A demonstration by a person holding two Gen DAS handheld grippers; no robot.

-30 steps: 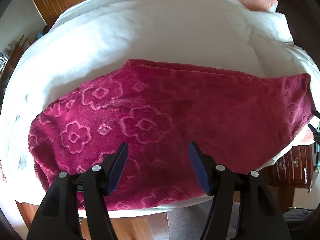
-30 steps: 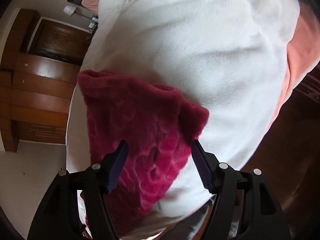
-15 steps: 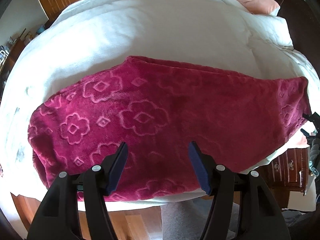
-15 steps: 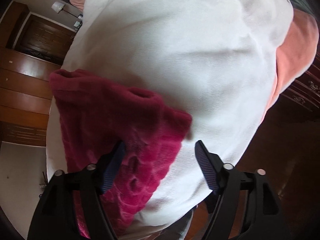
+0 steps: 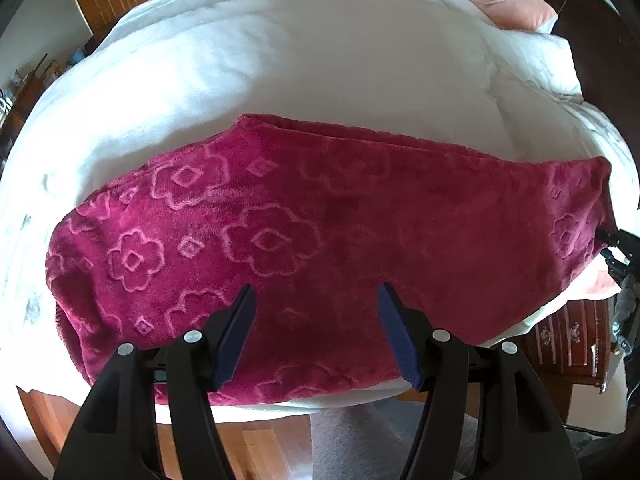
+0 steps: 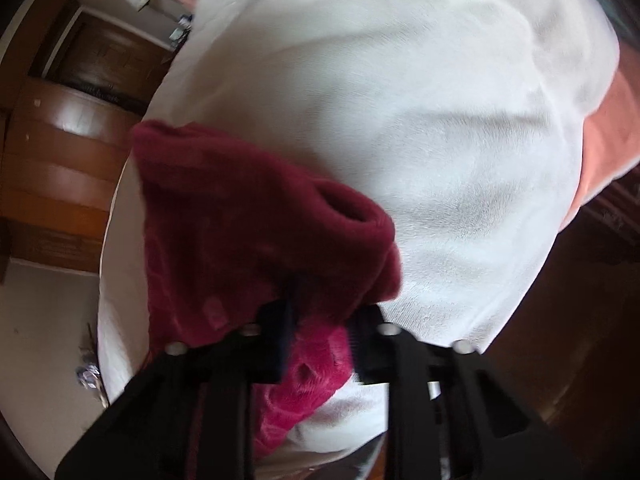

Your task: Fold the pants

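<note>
The magenta fleece pants [image 5: 320, 240], embossed with flowers, lie flat across the near edge of the white bed [image 5: 280, 60]. My left gripper [image 5: 316, 320] is open and empty, hovering over the pants' near edge. In the right wrist view my right gripper [image 6: 320, 320] has its jaws closed on the end of the pants [image 6: 248, 220], with fabric bunched between the fingers. The right gripper also shows at the far right of the left wrist view [image 5: 616, 248], at the pants' end.
A pink pillow [image 5: 504, 0] lies at the bed's far right corner. A wooden dresser [image 5: 568, 344] stands at the right below the bed. Wooden floor and a grey rug [image 5: 352, 440] lie under my left gripper. Wooden wardrobes [image 6: 52, 168] stand beyond the bed.
My right gripper moved forward onto the pants' end and closed on the fabric. My left gripper stayed open, shifting slightly back from the pants.
</note>
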